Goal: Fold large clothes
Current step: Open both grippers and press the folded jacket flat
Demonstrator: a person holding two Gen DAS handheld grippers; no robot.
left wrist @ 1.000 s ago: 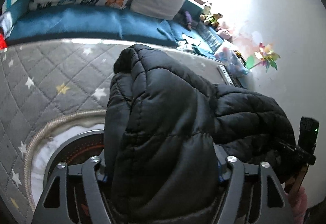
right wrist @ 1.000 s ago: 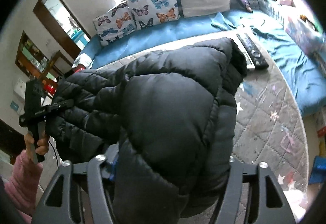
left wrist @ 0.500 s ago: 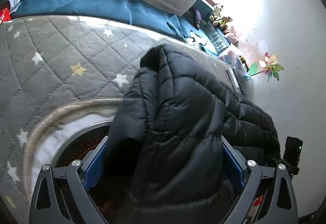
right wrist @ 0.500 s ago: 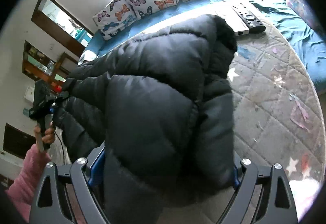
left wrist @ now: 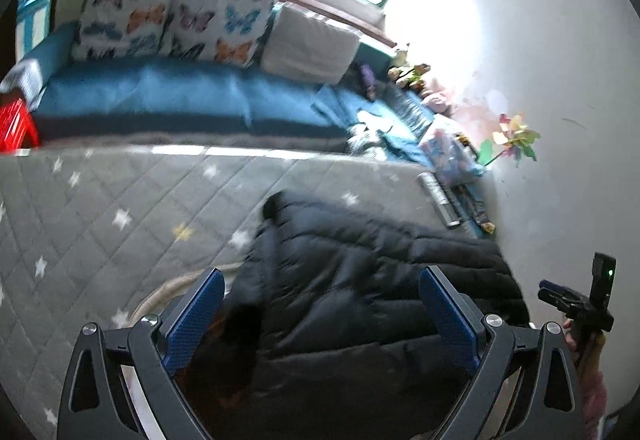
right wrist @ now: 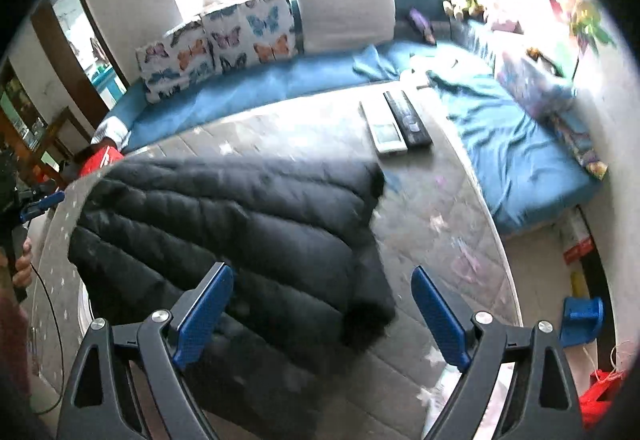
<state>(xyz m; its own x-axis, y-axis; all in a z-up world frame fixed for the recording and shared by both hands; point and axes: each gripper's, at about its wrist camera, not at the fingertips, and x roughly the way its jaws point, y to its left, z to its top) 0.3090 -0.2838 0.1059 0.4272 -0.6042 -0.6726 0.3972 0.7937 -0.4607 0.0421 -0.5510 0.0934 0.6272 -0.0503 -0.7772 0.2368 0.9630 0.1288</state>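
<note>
Grey star-quilted mattress (left wrist: 100, 207) fills left wrist view, blurred. Black puffer jacket (left wrist: 360, 280) lies folded on it; near end hidden behind left gripper (left wrist: 320, 316), jaws just opened wide, nothing pinched. Right wrist view: jacket (right wrist: 224, 224) left of two remotes (right wrist: 400, 125), labels unreadable; right gripper (right wrist: 324, 312) also just opened wide, empty. Bare mattress (right wrist: 436, 224) right of jacket.
</note>
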